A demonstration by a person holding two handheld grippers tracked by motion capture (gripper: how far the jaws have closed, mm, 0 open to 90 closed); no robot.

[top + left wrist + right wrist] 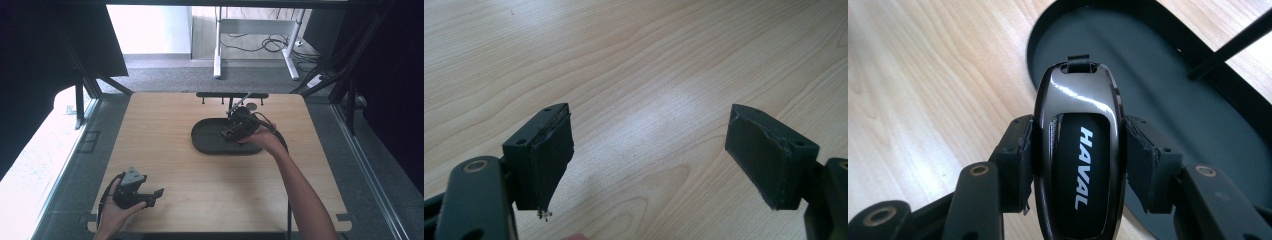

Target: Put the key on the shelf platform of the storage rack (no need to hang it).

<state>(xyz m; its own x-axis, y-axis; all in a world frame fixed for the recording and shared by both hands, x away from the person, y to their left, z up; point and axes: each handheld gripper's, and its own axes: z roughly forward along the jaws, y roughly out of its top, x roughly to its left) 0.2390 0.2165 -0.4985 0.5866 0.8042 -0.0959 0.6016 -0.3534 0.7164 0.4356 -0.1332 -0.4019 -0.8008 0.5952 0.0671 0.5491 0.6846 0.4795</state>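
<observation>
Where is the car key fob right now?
The key fob is clamped between the right gripper's jaws, over the left rim of the black oval tray.

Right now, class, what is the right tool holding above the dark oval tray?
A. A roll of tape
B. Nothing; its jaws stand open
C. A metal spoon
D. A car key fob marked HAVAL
D: the right tool is clamped on a glossy car key fob lettered HAVAL, above the tray.

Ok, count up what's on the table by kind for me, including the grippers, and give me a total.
Car key fobs: 1, the key fob clamped in the right gripper
Trays: 1, the black oval tray
Racks: 1, the black bar rack at the far edge
Grippers: 2, counting the left gripper, open
Total: 5
</observation>
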